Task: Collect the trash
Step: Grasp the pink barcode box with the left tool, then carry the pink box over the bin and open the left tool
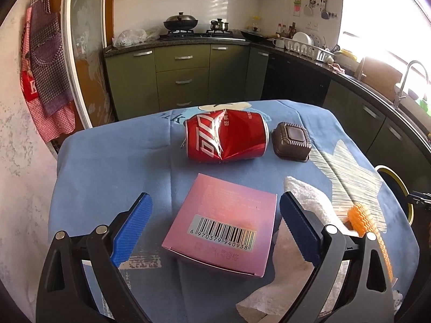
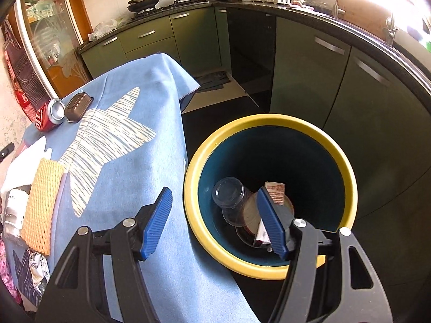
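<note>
While the right gripper (image 2: 214,222) hangs spread and empty over the bin (image 2: 269,123), the left gripper (image 1: 215,224), wide apart, straddles the pink box (image 1: 223,223) at lower centre, apparently needing only to close and lift.

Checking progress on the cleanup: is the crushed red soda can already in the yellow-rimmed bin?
No, the crushed red soda can lies on the blue tablecloth beside a brown plastic tray.

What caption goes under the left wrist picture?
Open left gripper poised around a pink box, crushed red can beyond.
</note>
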A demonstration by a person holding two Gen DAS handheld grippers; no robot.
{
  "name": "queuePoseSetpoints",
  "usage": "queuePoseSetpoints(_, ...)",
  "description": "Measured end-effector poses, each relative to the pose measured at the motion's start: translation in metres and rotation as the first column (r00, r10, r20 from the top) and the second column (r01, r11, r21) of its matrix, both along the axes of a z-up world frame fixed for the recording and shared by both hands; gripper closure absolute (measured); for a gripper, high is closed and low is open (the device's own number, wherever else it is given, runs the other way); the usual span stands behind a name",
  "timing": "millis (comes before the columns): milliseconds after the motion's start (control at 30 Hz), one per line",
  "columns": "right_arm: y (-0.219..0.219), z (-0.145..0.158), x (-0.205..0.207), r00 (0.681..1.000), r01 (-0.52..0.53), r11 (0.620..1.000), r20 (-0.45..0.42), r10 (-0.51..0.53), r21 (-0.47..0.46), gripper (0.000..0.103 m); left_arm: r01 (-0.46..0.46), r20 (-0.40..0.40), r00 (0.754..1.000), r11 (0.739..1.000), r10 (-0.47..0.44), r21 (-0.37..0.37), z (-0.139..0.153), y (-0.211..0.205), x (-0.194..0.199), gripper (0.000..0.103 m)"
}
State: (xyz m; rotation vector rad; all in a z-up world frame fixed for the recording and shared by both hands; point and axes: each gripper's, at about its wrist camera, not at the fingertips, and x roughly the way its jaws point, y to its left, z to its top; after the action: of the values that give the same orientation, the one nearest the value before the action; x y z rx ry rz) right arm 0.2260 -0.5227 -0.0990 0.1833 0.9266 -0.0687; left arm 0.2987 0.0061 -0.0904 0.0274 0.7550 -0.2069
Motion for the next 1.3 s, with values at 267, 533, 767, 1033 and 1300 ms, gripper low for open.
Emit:
queuePoseSetpoints(267,0.001,-0.003,0.000,1.000,-0.012,1.000,-0.002,0.012,0.012,0.040,0.048,-0.062,0.997,0.996,-0.043,0.079,-0.025,-0.016,0.008,0.010)
queuePoseSetpoints(533,0.005,-0.007,0.002,1.000,-0.028,0.999,-0.005,0.029,0.025,0.040,0.071,-0.091,0.994,0.993,-0.062,0.094,-0.035,-0.019,0.012,0.020)
queuePoseSetpoints(767,0.005,-0.002,0.000,0.999,-0.035,0.999,0.009,0.035,0.029,0.040,0.018,-0.038,0.999,0.999,-0.016,0.051,-0.014,-0.007,0.007,0.027)
queuePoseSetpoints(1033,0.003,0.013,-0.011,0.998,-0.030,0.999,0.048,0.029,0.022,0.040,0.000,0.049,0.999,0.999,-0.002,0.039,0.027,-0.007,-0.014,0.027)
queuePoseSetpoints(1300,-0.022,0.022,-0.044,0.995,0.049,0.999,0.092,-0.049,-0.003,0.040,0.202,0.082,0.976,0.979,-0.204,0.027,0.081,-0.076,-0.053,0.027)
